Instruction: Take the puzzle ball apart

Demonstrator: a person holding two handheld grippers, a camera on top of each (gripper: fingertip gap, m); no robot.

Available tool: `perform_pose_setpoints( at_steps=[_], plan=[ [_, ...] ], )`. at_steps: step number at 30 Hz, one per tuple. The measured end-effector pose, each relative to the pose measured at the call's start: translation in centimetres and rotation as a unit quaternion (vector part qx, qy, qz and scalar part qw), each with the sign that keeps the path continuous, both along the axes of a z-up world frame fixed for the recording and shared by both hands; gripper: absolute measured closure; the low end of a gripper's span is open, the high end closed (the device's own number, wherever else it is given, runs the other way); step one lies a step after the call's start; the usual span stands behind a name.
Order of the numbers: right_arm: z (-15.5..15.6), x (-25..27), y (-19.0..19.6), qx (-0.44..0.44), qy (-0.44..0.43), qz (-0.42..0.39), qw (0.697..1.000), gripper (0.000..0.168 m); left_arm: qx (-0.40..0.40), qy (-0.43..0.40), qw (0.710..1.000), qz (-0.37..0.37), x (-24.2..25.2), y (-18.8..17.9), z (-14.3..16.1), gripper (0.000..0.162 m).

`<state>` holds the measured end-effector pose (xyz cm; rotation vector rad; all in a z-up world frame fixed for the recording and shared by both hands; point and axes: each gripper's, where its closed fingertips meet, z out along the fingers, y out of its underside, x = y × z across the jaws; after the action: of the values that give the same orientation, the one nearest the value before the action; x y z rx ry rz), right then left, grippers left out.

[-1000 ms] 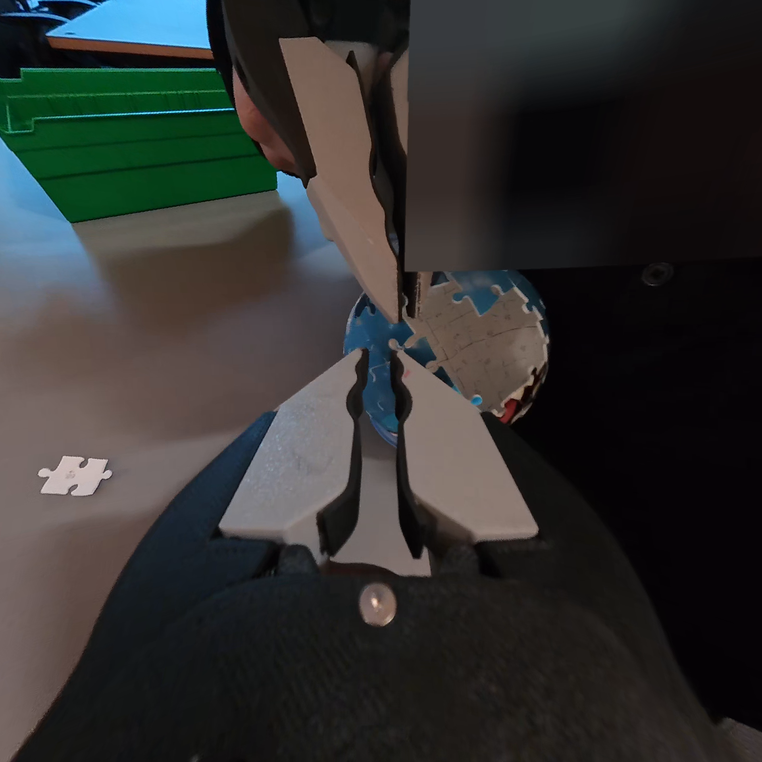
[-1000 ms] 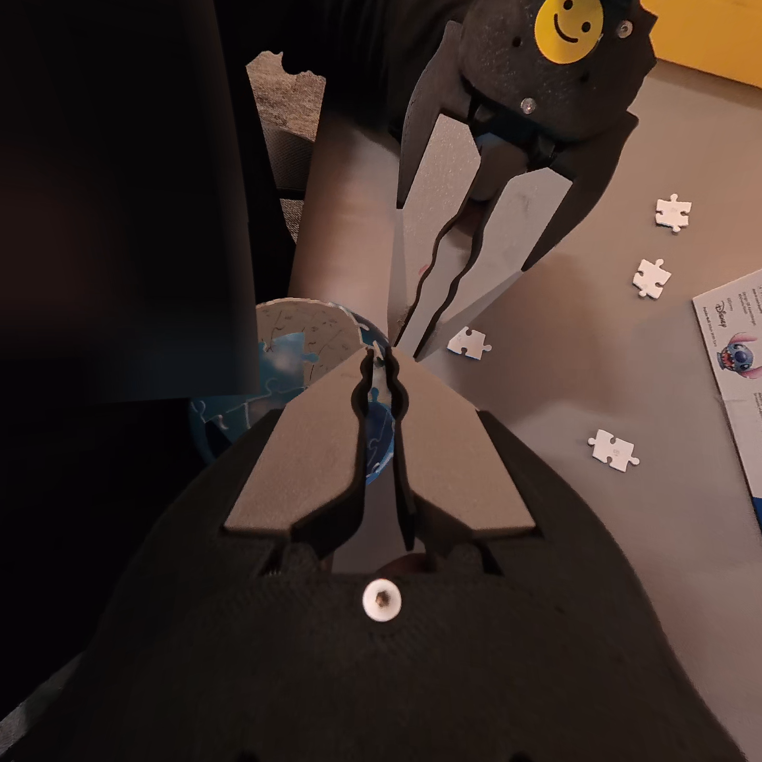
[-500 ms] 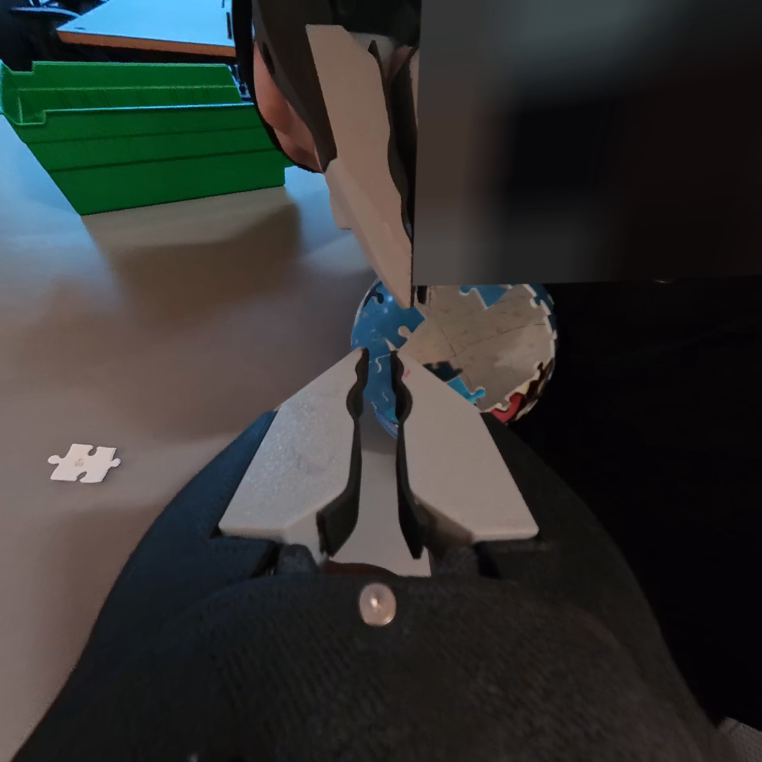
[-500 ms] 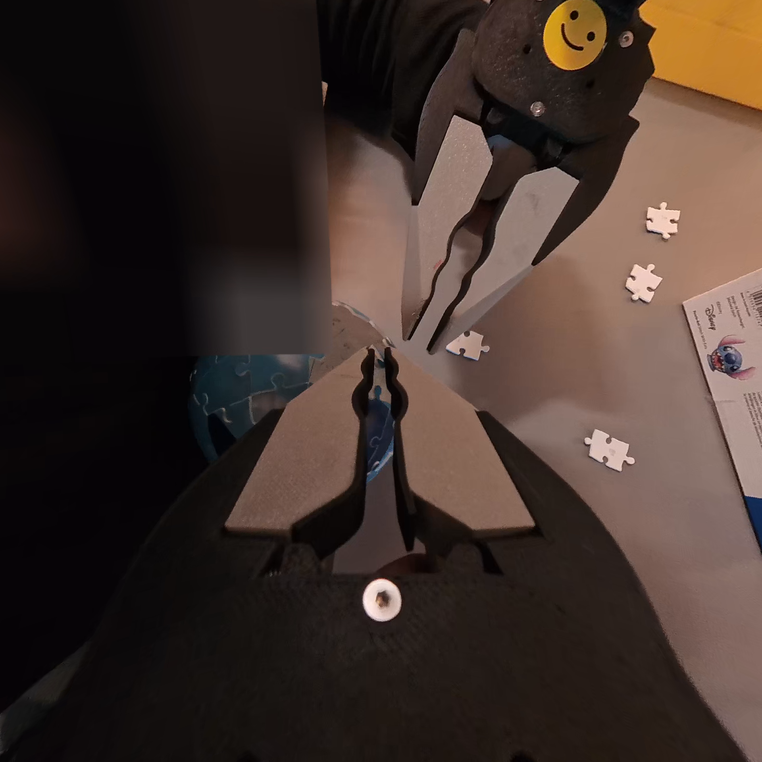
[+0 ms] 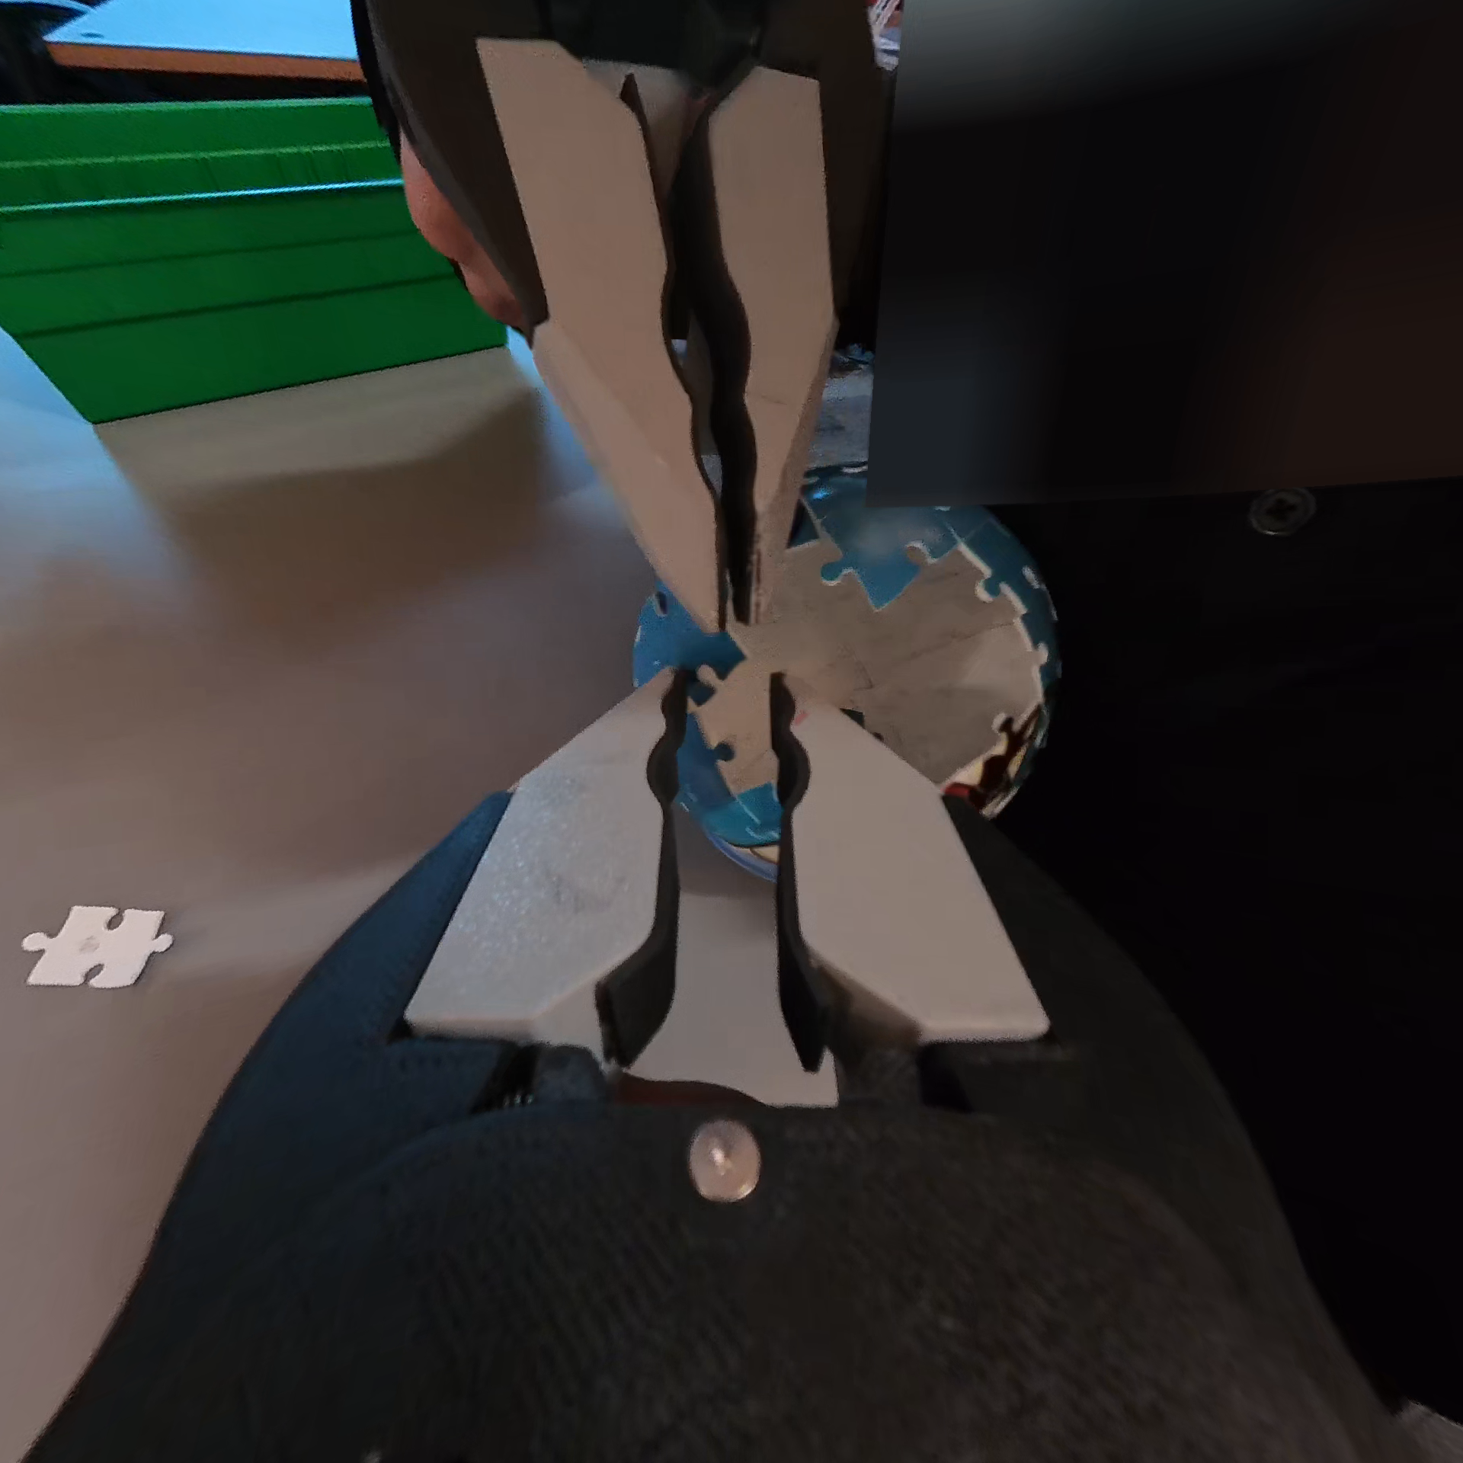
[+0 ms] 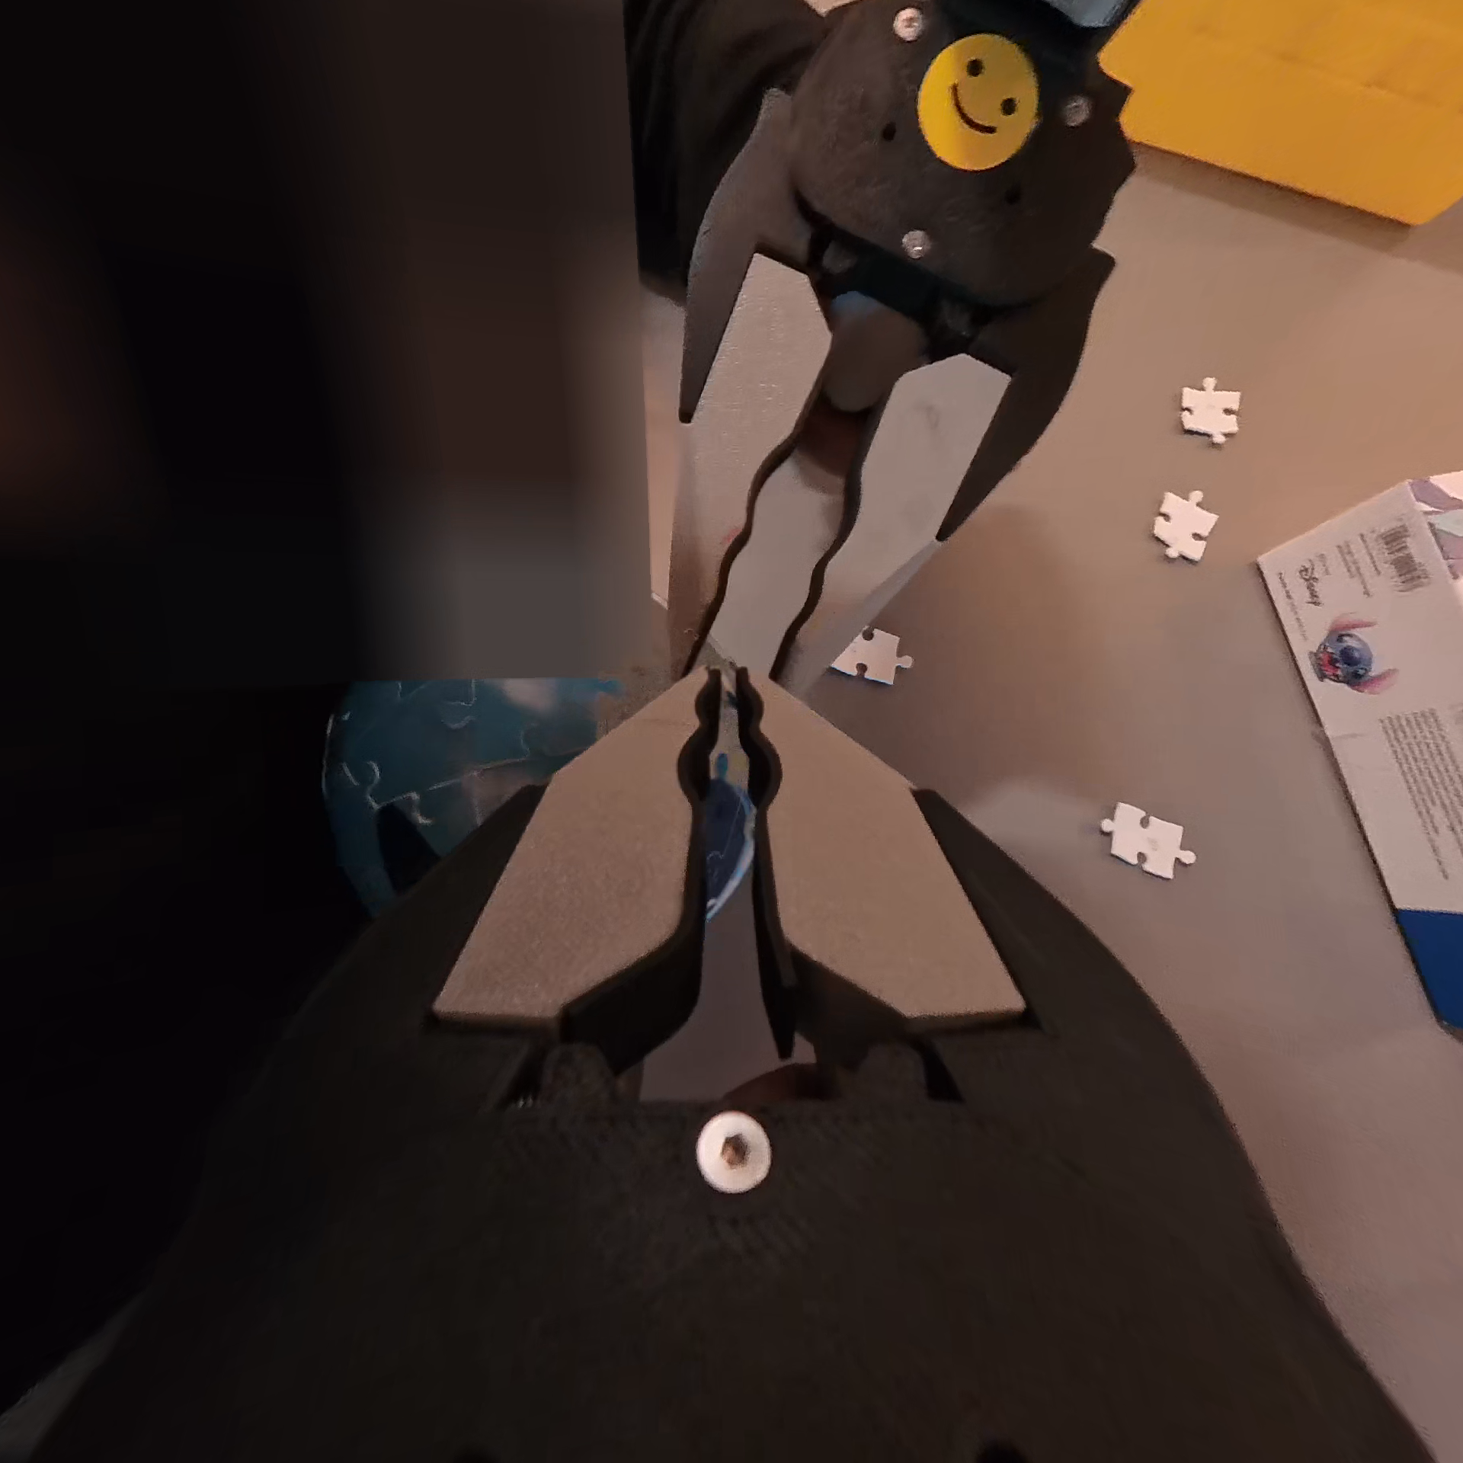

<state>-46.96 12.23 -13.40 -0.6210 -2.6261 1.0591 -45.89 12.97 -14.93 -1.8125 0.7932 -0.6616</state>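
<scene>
The puzzle ball [image 5: 934, 657] is blue outside, with a gap showing its pale inside; it also shows in the right wrist view [image 6: 427, 752]. My right gripper [image 6: 728, 681] comes down from above in the left wrist view [image 5: 736, 617]. It is shut on a white-backed puzzle piece [image 5: 740, 712] at the rim of the gap. My left gripper [image 5: 728, 689] is open, with its jaws on either side of that piece and not pressing it. Its fingers [image 6: 894, 507] show spread in the right wrist view.
Loose white pieces lie on the grey table [image 5: 91, 946], [image 6: 871, 657], [image 6: 1148, 851], [image 6: 1183, 526]. A printed box [image 6: 1385, 712] lies at the right, a yellow box [image 6: 1282, 103] beyond it. Stacked green trays [image 5: 198, 277] stand at the back left. The grippers are tip to tip, or close to it.
My left gripper's jaws have spread apart. My right gripper has swung round to face the left one, still pinched at the ball's rim, and a white-backed piece now shows between the left jaws.
</scene>
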Motion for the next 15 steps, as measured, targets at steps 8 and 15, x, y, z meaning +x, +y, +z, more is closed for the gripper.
perform_pose_setpoints(
  at_steps=[8,15],
  plan=[
    [0.1,0.0,0.1,-0.039,0.001,-0.032,0.999,0.168,0.089,0.072,0.991,0.068,-0.3,1.1,1.1,0.138],
    [0.6,0.5,0.4,-0.079,-0.015,-0.037,0.996,0.163,0.151,0.131,0.978,0.066,0.1,1.2,0.8,0.156]
  ],
)
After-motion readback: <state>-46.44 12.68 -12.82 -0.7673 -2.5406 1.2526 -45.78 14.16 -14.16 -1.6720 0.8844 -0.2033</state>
